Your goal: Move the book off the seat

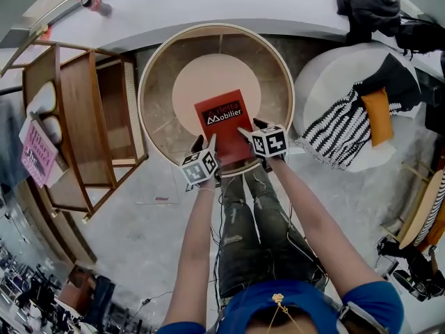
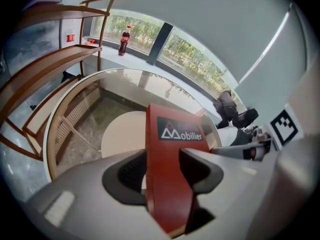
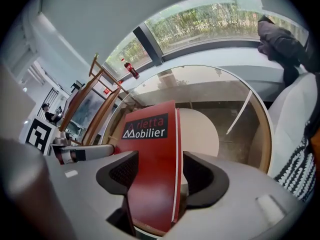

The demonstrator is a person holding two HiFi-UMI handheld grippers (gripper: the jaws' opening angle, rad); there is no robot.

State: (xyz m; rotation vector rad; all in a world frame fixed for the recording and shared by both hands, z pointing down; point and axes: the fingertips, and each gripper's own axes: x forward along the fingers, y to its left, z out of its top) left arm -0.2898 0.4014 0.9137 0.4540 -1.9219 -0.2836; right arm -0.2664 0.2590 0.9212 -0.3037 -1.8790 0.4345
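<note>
A red book point(image 1: 222, 117) with "Mobilier" on a black label lies tilted over the near part of the round beige seat point(image 1: 208, 72) of a wooden tub chair point(image 1: 147, 82). Both grippers are at its near edge. My left gripper point(image 1: 206, 145) is shut on the book point(image 2: 172, 149), with both pads pressing its covers point(image 2: 162, 169). My right gripper point(image 1: 249, 132) has the book point(image 3: 150, 154) between its jaws. They stand wide point(image 3: 155, 171), and a thin dark gap shows between the page edge and the right pad.
A wooden shelf unit point(image 1: 83, 117) stands left of the chair. A white pouf point(image 1: 334, 75) with a striped throw and an orange cushion stands to the right. A cola bottle point(image 1: 94, 4) stands on the window ledge, and dark clothes point(image 1: 365, 2) lie at the back right. The person's legs are below the chair.
</note>
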